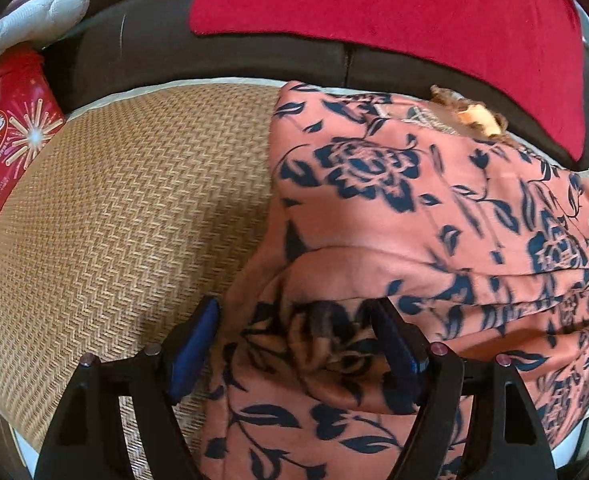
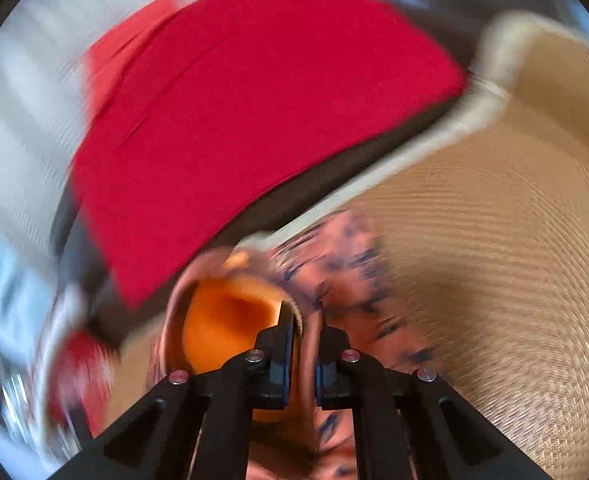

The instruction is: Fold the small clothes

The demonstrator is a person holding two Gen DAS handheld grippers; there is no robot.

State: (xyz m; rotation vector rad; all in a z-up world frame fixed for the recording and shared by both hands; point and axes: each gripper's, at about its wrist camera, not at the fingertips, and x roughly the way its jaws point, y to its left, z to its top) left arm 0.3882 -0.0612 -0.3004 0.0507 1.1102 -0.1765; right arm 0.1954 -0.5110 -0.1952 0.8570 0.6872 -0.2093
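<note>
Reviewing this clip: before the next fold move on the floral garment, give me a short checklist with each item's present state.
1. Right gripper clamped on the floral garment: ok, jaws closed with a fabric edge between them.
2. Left gripper ready to grasp: ok, jaws wide, fabric between them, pads not pressing.
3. Garment lying on the woven mat: ok, though bunched and creased near the left gripper.
4. Bare mat for folding: ok, beside the garment.
5. Red box apart from the garment: ok.
6. Right wrist view sharp enough to judge the grip's depth: not ok, blurred.
</note>
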